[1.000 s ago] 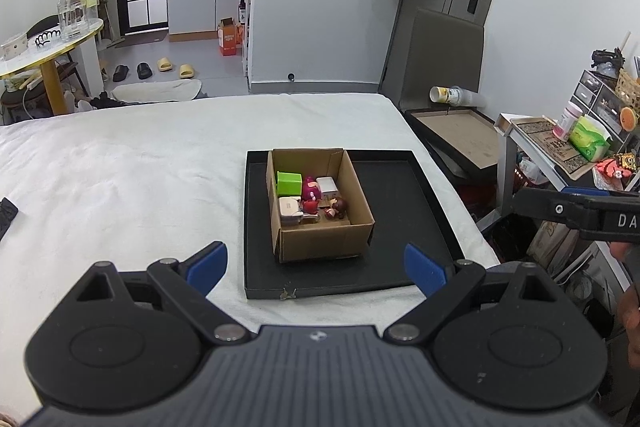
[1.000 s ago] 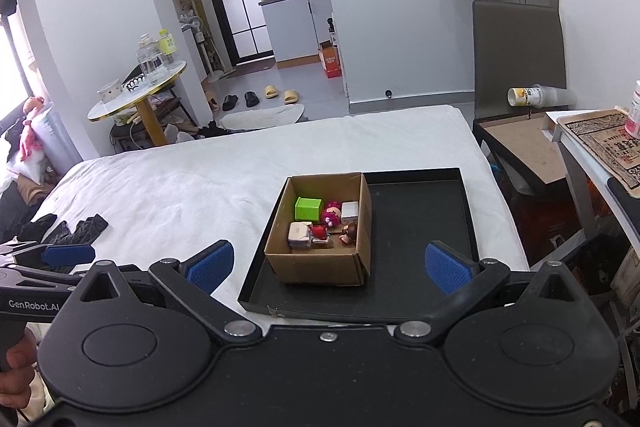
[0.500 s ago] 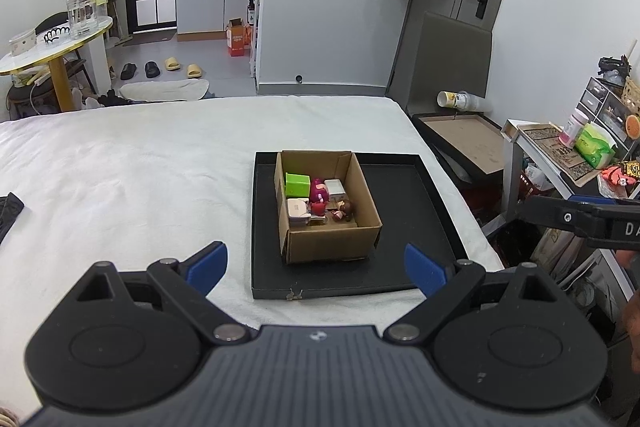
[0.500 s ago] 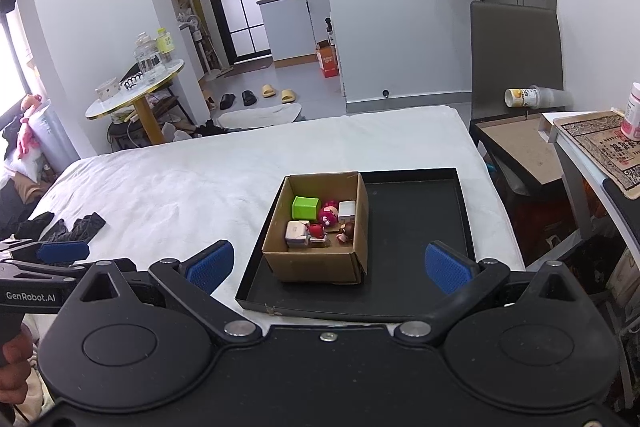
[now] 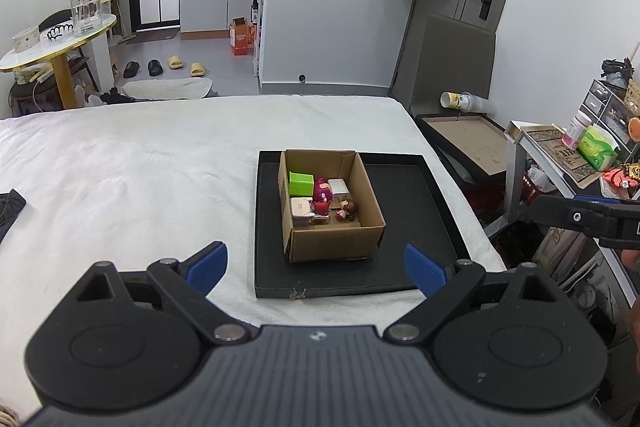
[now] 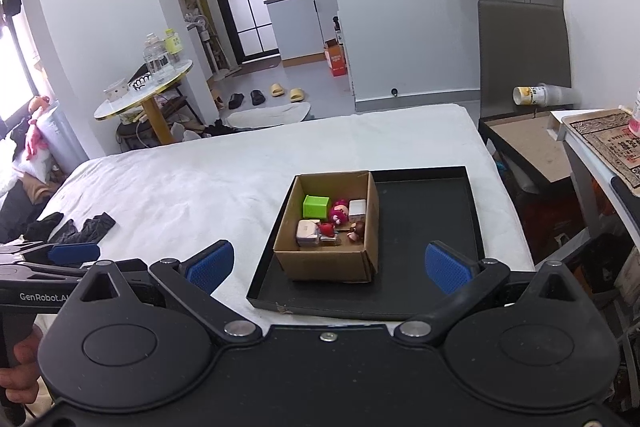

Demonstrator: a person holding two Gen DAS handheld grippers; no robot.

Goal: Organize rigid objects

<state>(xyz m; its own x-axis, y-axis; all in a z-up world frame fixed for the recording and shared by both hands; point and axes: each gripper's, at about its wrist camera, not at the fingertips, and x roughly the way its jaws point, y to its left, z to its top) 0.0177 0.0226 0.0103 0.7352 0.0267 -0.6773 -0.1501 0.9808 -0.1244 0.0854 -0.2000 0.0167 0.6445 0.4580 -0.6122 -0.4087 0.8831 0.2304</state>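
Left gripper (image 5: 316, 269): blue-padded fingers spread wide, nothing between them, touching nothing; it hovers on the near side of the cardboard box (image 5: 332, 239).
Right gripper (image 6: 328, 269): fingers likewise spread wide and bare, hovering near the same box (image 6: 326, 261); in the left wrist view only its dark side shows, well right of the box.
Cardboard box: open-topped, sitting on the left half of the black tray (image 5: 404, 195), which lies on the white bedcover (image 5: 132, 179).
Green cube (image 5: 301, 184): inside the box, at its far left corner.
Pink figure (image 5: 322, 189): inside the box, just right of the cube.
White block (image 5: 338, 186): inside the box, against the right wall.
Pale case (image 5: 302, 209): inside the box, near-left.
Small figures (image 5: 347, 209): near-right in the box, red and brown, too small to identify.
Hidden: the box's near inner floor, behind its front wall.
Cut off: dark cloth (image 6: 80, 229), left of the box, partly behind the left gripper.
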